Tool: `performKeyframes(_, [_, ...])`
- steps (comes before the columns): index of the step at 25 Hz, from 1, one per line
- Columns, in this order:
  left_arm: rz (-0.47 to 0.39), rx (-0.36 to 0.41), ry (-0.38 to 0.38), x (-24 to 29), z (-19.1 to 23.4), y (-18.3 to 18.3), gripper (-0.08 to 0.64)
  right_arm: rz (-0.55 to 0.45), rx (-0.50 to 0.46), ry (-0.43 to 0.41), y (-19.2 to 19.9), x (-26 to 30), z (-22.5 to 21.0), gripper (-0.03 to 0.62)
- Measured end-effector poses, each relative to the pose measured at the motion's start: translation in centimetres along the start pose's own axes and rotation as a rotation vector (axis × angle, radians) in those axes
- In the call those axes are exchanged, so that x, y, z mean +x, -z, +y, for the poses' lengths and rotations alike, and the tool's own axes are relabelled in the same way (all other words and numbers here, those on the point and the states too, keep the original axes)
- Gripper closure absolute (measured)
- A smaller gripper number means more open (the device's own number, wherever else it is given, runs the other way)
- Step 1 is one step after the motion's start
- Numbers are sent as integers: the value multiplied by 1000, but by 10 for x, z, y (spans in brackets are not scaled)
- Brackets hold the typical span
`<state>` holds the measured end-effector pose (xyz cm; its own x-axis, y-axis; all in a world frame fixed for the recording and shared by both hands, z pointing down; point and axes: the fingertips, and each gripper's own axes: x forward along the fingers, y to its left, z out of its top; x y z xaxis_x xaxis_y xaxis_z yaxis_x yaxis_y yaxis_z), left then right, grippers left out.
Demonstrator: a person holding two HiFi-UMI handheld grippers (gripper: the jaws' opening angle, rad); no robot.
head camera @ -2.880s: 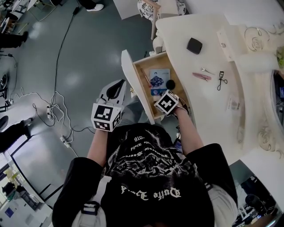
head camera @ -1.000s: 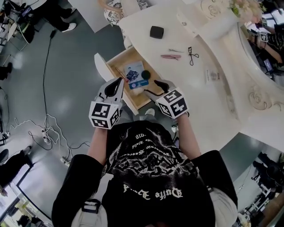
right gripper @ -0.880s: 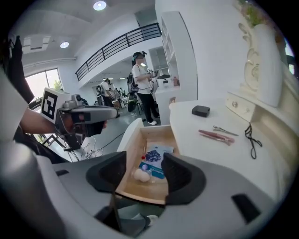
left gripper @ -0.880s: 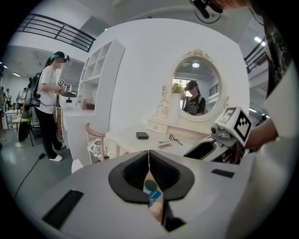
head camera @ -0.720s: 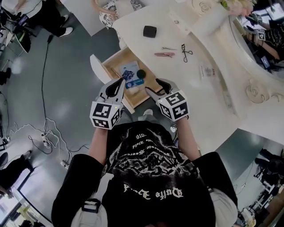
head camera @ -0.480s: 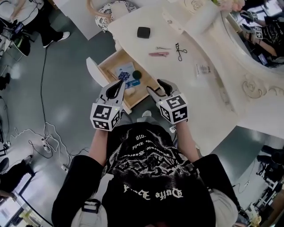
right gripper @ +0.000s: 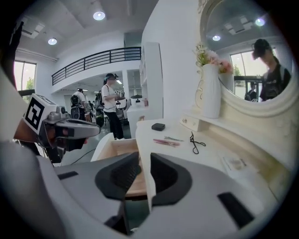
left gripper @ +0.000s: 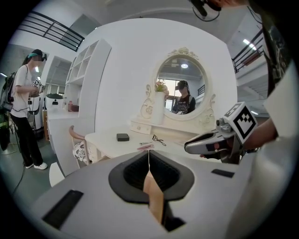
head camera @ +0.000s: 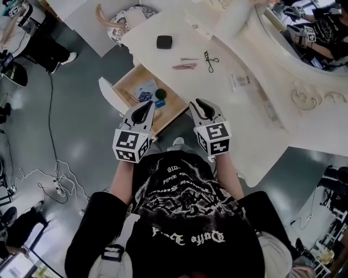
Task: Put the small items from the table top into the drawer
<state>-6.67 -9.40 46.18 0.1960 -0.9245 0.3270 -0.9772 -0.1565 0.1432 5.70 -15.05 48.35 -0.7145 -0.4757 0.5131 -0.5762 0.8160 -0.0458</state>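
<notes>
The wooden drawer point(head camera: 129, 77) stands pulled out, holding a printed card point(head camera: 144, 95) and a round black item point(head camera: 160, 93). On the cream table top point(head camera: 255, 136) lie a black compact point(head camera: 164, 42), a pink stick point(head camera: 185, 66), thin tweezers point(head camera: 188, 58), an eyelash curler point(head camera: 209, 58) and a small packet point(head camera: 239, 81). My left gripper point(head camera: 145, 106) hovers shut and empty just short of the drawer. My right gripper point(head camera: 199, 104) hangs over the table's near edge, its jaws closing with nothing between them. In the right gripper view the compact point(right gripper: 158, 126) and curler point(right gripper: 194, 141) lie ahead of the right gripper point(right gripper: 144, 156).
A mirror point(left gripper: 181, 91) and a white vase point(right gripper: 211, 91) stand at the table's back. A patterned chair point(head camera: 124, 16) sits beyond the drawer. Cables point(head camera: 57, 179) trail over the grey floor at left. Other people stand farther off in the room.
My right gripper has come up out of the drawer and drawn back beside the left one. Its jaws have narrowed. The head view has swung, so the table sits farther up-frame.
</notes>
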Motion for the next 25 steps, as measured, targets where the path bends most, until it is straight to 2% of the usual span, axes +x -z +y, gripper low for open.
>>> performKeyframes(3, [0,2,12,4,-4,0,543,-12,1,31,0,-6,-7,542])
performKeyframes(10, [12,30,44,13,-20,2,543,-11,3,69,7,-15,-19,577])
performKeyframes(19, [18,49,57,19,-32,3,543,-96,19,160,3,-32,-40,581])
performKeyframes(25, [20,53,58,20,-37,4,543,-97,4,174,7,-35,-44,581])
